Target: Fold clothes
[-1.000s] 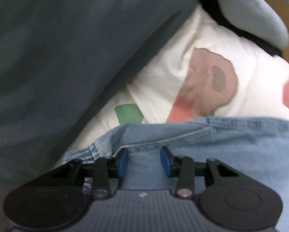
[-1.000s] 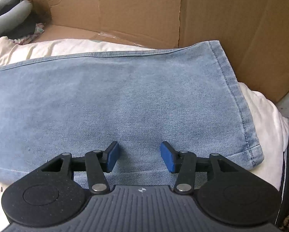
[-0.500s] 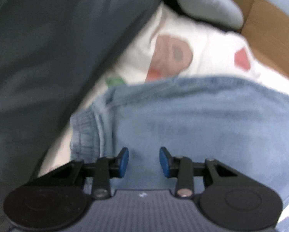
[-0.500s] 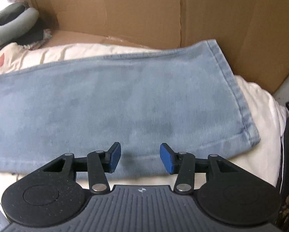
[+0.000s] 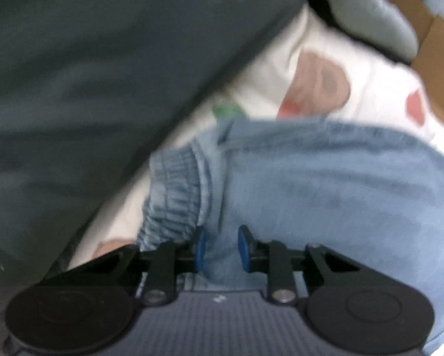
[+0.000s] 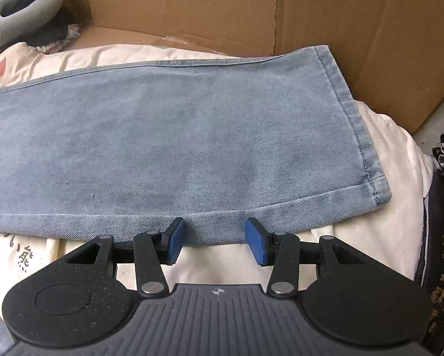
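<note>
Both grippers have drawn back toward the near edge of the jeans lying flat on the cream quilt, right gripper parted wide at the hem side, left gripper narrower, straddling denim beside the elastic waistband.

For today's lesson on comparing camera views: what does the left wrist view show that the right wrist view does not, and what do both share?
Only the left wrist view shows the jeans' gathered elastic waistband, a large dark grey cloth beside it, and the left gripper, open over the denim. Only the right wrist view shows the hemmed leg end, the cardboard box wall, and the right gripper, open at the jeans' near edge. Both show the light blue jeans lying flat on a white printed cover.
</note>
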Action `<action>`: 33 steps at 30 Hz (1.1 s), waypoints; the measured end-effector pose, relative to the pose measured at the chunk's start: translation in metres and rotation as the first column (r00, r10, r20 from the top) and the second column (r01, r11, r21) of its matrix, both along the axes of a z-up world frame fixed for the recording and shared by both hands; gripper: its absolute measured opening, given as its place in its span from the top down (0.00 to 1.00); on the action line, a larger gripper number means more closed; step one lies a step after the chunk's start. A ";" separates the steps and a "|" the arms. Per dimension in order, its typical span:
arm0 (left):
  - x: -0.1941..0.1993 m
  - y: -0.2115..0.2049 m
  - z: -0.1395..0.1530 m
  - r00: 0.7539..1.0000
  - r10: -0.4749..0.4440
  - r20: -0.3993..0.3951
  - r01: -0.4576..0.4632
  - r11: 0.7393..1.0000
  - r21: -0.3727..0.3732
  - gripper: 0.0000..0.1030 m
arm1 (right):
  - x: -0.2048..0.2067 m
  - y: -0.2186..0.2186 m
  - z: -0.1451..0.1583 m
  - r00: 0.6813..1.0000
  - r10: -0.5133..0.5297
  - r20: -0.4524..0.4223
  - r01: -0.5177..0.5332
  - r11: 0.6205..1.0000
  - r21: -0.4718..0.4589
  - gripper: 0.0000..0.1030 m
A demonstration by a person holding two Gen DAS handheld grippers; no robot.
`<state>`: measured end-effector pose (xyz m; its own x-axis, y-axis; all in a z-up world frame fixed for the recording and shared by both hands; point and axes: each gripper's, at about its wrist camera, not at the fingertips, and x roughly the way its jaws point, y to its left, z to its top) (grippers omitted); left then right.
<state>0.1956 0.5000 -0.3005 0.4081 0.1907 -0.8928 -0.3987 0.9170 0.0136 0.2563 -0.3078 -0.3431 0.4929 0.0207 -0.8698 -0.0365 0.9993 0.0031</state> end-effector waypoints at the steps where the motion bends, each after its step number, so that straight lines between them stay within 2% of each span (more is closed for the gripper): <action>1: 0.001 0.001 0.003 1.000 -0.002 0.006 0.002 1.000 0.001 0.76 | -0.001 0.000 0.000 1.000 -0.002 0.000 0.002 1.000 0.000 0.50; 3: 0.002 0.003 0.007 1.000 -0.002 0.020 0.002 1.000 0.006 0.77 | -0.002 -0.001 -0.001 1.000 -0.007 0.007 0.007 1.000 0.004 0.50; 5: 0.007 0.008 0.005 0.999 0.018 0.031 -0.018 1.000 -0.010 0.86 | -0.003 -0.001 -0.002 1.000 -0.018 0.013 0.018 1.000 0.007 0.50; 10: 0.017 0.015 -0.004 0.998 0.053 0.040 -0.052 0.999 -0.009 0.91 | -0.003 0.000 -0.003 0.999 -0.027 0.020 0.027 1.000 0.000 0.49; 15: 0.024 0.023 -0.019 0.997 0.073 0.020 -0.073 0.997 0.006 0.92 | -0.003 -0.001 -0.003 1.000 -0.020 0.021 0.020 1.000 0.001 0.50; 19: 0.034 0.009 -0.028 0.999 0.027 -0.029 -0.023 0.994 0.109 0.91 | -0.003 0.001 -0.004 0.999 -0.024 0.027 0.024 1.000 -0.007 0.49; 22: 0.042 -0.008 -0.034 0.997 -0.007 -0.079 0.024 0.977 0.213 0.91 | -0.004 0.002 -0.005 0.999 -0.027 0.031 0.027 1.000 -0.014 0.49; 33: 0.063 -0.012 -0.032 0.979 0.068 -0.194 -0.013 0.962 0.272 0.90 | -0.002 0.001 -0.005 1.000 -0.014 0.027 0.014 1.000 -0.012 0.49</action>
<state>0.2588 0.4876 -0.3326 0.2136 0.4462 -0.8691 -0.3989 0.8519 0.3394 0.2541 -0.3070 -0.3479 0.5165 0.0031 -0.8563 -0.0223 0.9997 -0.0099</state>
